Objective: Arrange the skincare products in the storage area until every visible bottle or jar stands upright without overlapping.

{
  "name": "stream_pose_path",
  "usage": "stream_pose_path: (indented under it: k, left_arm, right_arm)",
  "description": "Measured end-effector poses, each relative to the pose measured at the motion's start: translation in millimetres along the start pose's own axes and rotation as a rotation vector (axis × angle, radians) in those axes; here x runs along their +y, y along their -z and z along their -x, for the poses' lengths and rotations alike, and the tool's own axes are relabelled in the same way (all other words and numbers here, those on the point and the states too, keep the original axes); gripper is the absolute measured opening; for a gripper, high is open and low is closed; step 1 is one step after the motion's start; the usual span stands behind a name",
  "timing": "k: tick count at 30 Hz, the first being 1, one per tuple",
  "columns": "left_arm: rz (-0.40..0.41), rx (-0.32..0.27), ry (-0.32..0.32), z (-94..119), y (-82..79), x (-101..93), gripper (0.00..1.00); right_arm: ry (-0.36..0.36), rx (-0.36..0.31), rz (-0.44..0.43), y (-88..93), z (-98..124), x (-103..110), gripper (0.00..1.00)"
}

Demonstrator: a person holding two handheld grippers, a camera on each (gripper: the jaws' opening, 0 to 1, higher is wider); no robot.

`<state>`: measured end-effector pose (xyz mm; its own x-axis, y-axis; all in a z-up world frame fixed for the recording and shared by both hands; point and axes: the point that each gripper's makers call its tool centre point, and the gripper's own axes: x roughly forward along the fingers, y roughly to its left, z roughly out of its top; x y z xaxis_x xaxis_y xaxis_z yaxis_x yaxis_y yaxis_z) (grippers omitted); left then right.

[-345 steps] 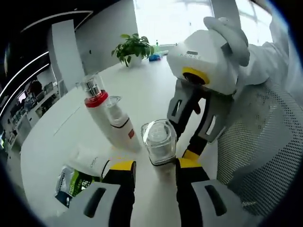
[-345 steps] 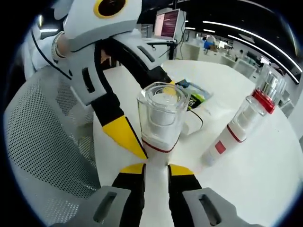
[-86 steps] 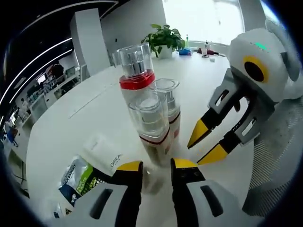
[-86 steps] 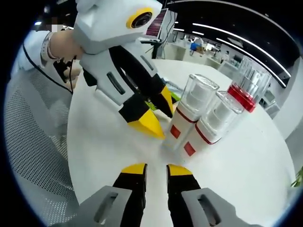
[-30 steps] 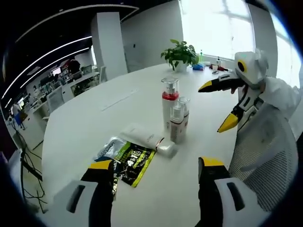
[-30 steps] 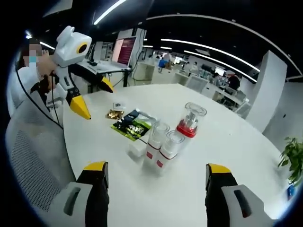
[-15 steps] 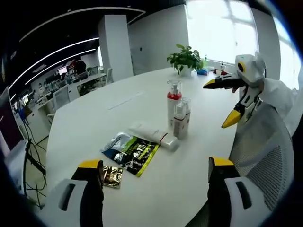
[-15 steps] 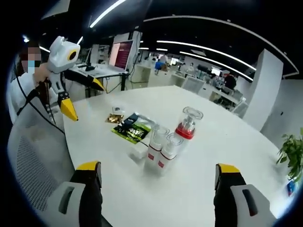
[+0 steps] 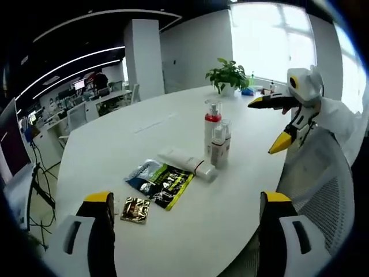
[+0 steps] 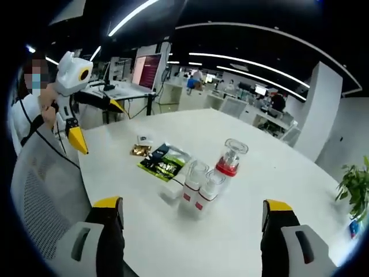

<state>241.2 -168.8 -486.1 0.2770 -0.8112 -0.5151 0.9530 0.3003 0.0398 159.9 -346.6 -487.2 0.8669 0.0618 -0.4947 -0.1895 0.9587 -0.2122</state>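
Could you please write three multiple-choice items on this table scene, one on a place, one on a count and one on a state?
1. Where does the white tube lie?
A. Between the upright bottles and the dark sachet
B. Beside the potted plant
C. On the mesh chair

2. How many bottles stand upright in the cluster?
A. One
B. Three
C. Five

3. How are the left tongs?
A. Shut on a bottle
B. Shut on the tube
C. Open, holding nothing

Answers:
1 A: the tube rests against the dark sachet, its cap towards the bottles.
2 B: the red-collared pump bottle and two smaller bottles stand together.
3 C: the jaws stand wide apart above the white table.
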Motion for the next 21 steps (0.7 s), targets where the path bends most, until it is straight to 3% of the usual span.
stream_pose_path:
  k: [5,17,21]
  left_arm:
    - [0.011,-0.006,0.004,0,1.4,1.3,0.99]
    - [0.021,-0.008,0.012,2,4.9,9.1,0.99]
    - [0.020,-0.013,0.019,5,5.3,11.4,0.99]
  right_arm:
    - [0.008,-0.001,0.001,-2.3,0,3,0.99]
    - [-0.008,-0.059,0.013,-33.4,4,23,0.99]
    - [-0.054,-0.067,0.071,-47.9,3,43,0.86]
